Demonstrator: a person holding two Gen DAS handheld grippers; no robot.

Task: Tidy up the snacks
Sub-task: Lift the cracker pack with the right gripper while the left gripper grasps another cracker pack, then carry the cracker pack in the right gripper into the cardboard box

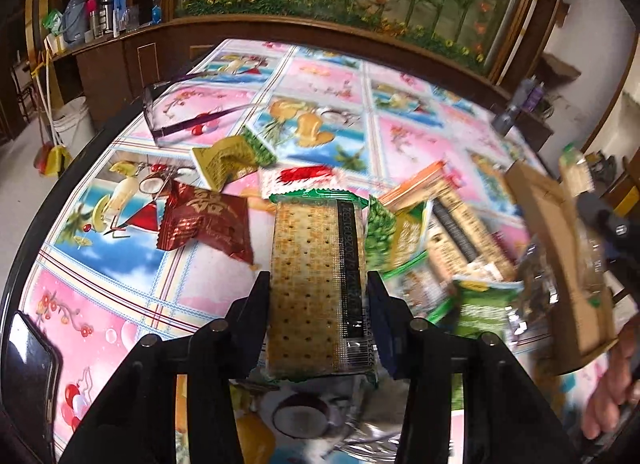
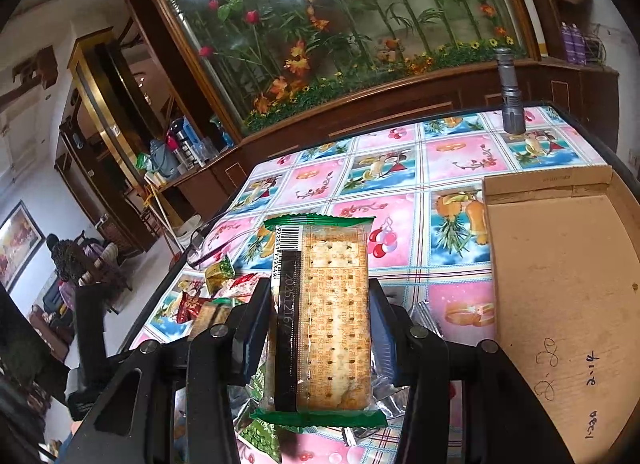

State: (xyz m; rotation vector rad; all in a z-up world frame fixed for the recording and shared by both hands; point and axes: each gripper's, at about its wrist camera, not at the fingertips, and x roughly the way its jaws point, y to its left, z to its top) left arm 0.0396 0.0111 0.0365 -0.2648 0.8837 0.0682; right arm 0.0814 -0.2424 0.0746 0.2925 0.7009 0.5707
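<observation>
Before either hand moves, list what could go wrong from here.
1. Both grippers, left and right, pinch cracker packs by their long edges; a harder squeeze could snap the crackers.
2. The glasses lie near the loose snacks; a sweep through there might knock them off the table edge.
3. The cardboard box sits at the table's right edge, so a careless drop could shove it over.

Snack packets [image 1: 208, 223] crowded — cardboard box [image 2: 560, 284] open
</observation>
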